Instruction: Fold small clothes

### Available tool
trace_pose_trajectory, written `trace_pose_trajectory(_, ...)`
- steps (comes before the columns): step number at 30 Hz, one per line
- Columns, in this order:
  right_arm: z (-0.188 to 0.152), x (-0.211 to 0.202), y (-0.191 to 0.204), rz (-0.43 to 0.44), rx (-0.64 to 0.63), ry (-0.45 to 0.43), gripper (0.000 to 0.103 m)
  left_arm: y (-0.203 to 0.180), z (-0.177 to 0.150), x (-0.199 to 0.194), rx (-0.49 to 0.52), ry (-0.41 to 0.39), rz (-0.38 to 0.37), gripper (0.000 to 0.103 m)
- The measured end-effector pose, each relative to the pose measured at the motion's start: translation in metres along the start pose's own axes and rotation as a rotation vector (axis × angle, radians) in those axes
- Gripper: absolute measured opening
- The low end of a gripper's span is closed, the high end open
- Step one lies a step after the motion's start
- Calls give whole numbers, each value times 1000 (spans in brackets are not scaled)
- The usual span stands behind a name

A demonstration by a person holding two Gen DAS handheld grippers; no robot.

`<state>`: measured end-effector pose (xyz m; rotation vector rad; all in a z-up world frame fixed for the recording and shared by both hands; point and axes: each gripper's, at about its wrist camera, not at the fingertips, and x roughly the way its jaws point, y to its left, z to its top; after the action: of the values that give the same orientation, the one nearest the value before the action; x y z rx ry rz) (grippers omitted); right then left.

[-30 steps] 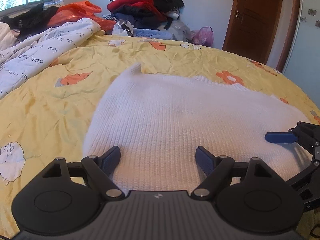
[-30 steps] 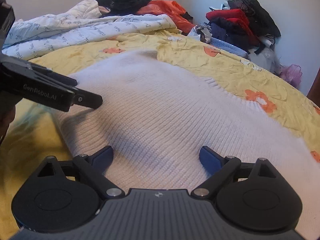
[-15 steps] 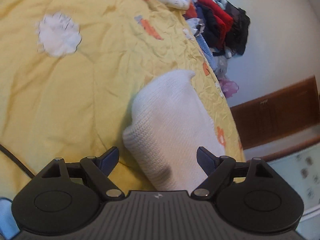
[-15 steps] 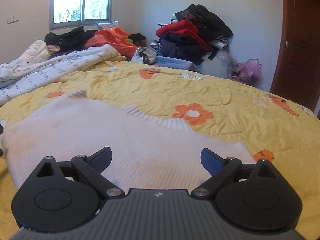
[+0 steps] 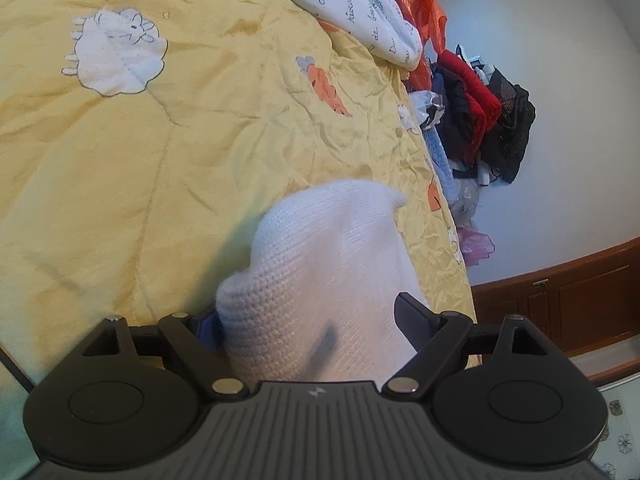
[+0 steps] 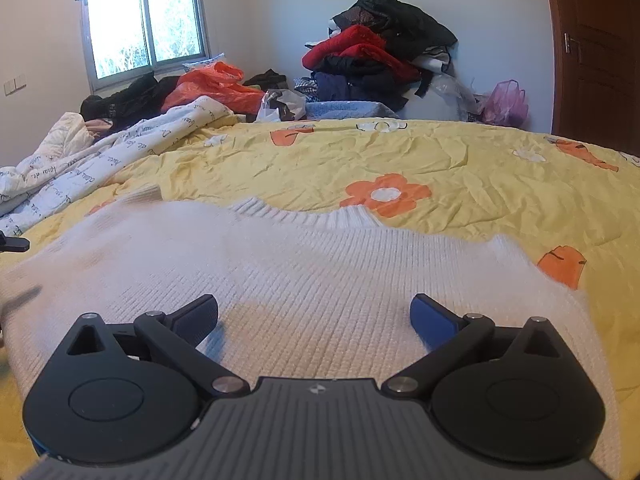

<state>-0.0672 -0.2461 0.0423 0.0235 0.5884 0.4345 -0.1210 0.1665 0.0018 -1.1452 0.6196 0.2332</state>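
Observation:
A white knitted sweater (image 6: 280,280) lies spread on the yellow bedspread (image 6: 460,176), its ribbed collar on the far side. My right gripper (image 6: 314,316) is open just above the sweater's near part, holding nothing. My left gripper (image 5: 308,318) is rolled sideways with its jaws wide apart. The sweater's left edge (image 5: 328,264) sits bunched between its fingers. A tip of the left gripper (image 6: 14,243) shows at the left edge of the right wrist view.
A white printed quilt (image 6: 100,156) lies bunched at the bed's left. A heap of dark and red clothes (image 6: 376,56) and orange bags (image 6: 212,88) sit beyond the far edge. A brown door (image 6: 596,52) stands at the right.
My left gripper has rolled onto its side and moved in at the sweater's left edge, which now sits between its open fingers. My right gripper has swung to the right over the sweater.

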Motion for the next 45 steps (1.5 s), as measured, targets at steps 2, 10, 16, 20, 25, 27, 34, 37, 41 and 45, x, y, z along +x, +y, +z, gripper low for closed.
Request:
trace_pose_trajectory(2, 0, -1, -1, 6, 8, -6, 103, -8, -6, 1, 46, -38, 41, 82)
trace_pose_trajectory(10, -2, -4, -3, 21, 30, -19, 103, -21, -14, 9, 107, -69, 154, 33)
trace_pose_trajectory(16, -2, -4, -3, 15, 25, -17, 103, -29, -18, 3, 168, -83, 169, 30)
trace_pose_trajectory(20, -2, -4, 0, 7, 17, -11, 103, -56, -34, -5, 387, -135, 160, 30)
trace_pose_trajectory(25, 25, -1, 0, 39, 88, 82, 99, -79, -67, -10, 685, -209, 167, 29)
trace_pose_trajectory(27, 51, 4, 7, 147, 149, 129, 98, -87, -80, -8, 783, -227, 178, 29)
trace_pose_trajectory(34, 120, 88, 76, 600, 348, 435, 98, -98, -116, 4, 1062, -257, 227, 29)
trace_pose_trajectory(37, 127, 123, 120, 562, 289, 539, 98, -95, -112, 2, 1048, -245, 216, 29)
trace_pose_trajectory(41, 125, 155, 176, 529, 152, 665, 91, -93, -117, 1, 1104, -253, 214, 29)
trace_pose_trajectory(45, 121, 159, 235, 424, -172, 690, 86, -90, -126, 1, 1168, -264, 223, 29)
